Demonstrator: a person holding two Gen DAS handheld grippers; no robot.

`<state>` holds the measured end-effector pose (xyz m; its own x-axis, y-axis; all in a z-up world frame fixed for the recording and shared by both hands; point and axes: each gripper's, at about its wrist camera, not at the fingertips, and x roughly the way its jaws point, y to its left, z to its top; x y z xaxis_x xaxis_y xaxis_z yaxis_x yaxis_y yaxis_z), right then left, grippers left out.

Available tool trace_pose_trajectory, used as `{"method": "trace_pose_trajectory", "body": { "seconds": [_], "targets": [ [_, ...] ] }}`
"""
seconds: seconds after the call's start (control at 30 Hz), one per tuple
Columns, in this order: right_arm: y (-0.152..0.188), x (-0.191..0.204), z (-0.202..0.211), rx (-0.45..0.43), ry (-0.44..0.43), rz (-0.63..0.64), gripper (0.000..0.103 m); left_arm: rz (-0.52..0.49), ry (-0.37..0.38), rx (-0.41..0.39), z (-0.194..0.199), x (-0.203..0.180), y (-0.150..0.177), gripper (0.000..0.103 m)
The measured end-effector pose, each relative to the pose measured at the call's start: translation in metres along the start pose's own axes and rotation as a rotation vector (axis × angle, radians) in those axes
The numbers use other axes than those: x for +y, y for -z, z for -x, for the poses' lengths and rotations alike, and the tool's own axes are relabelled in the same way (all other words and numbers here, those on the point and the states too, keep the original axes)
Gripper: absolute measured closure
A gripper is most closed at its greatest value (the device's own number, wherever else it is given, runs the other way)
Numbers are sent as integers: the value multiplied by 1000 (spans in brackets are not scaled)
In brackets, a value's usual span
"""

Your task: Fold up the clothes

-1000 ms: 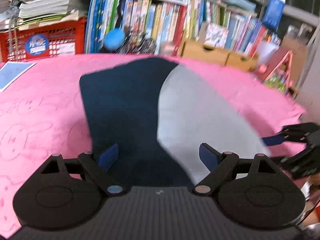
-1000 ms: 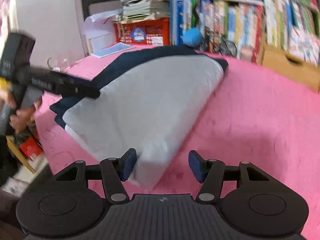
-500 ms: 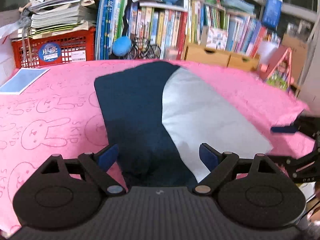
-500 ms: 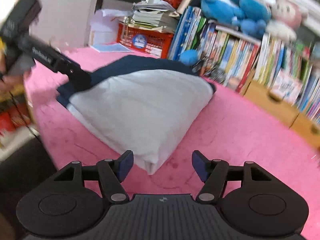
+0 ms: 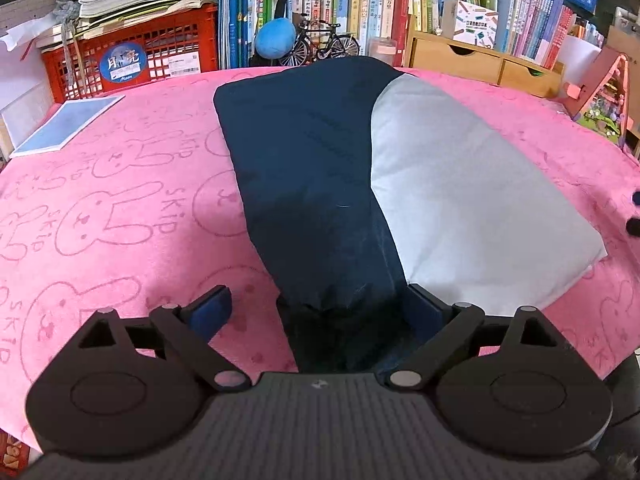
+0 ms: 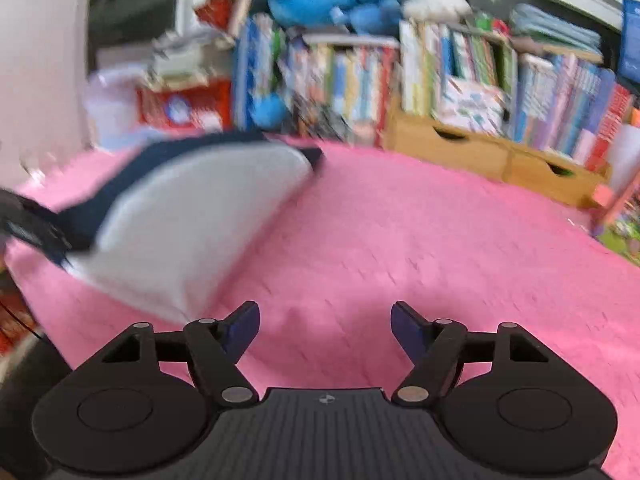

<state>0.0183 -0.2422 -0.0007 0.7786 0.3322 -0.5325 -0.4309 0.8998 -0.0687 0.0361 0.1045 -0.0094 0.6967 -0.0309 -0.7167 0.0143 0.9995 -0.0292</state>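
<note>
Folded garment [image 5: 340, 184] lying flat on the pink bunny-print counter [image 5: 120, 208], long axis running 6 to 12 o'clock toward the bookshelf [image 5: 360, 4]. Navy half at 9, pale grey half at 3, smooth. Left gripper [image 5: 320, 312] jaws released, straddling the near navy end. Right gripper [image 6: 325, 326] jaws released, over bare counter.

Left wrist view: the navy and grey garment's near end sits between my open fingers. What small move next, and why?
Probably close the left gripper on the navy and grey folded garment: its jaws stand open around that dark near edge. The right gripper is open over bare pink bunny-print cloth, holding nothing.
</note>
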Motion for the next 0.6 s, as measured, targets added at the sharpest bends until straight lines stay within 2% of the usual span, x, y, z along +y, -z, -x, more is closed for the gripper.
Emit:
{"method": "trace_pose_trajectory", "body": {
  "seconds": [0.13, 0.27, 0.43, 0.5, 0.57, 0.6],
  "targets": [
    [-26, 19, -10, -52, -68, 53, 30, -22, -17, 26, 3, -3, -6, 9],
    [-53, 31, -31, -79, -127, 71, 30, 16, 72, 38, 17, 9, -24, 12],
    [-91, 25, -72, -98, -159, 57, 30, 106, 295, -41, 37, 43, -91, 12],
    [-107, 17, -94, -104, -152, 42, 31, 122, 344, -33, 16, 48, -122, 14],
    [-121, 5, -119, -93, -148, -14, 31, 135, 384, -15, -12, 52, -154, 26],
    [-126, -2, -132, -84, -151, -53, 31, 141, 403, -6, -25, 53, -170, 29]
  ]
}}
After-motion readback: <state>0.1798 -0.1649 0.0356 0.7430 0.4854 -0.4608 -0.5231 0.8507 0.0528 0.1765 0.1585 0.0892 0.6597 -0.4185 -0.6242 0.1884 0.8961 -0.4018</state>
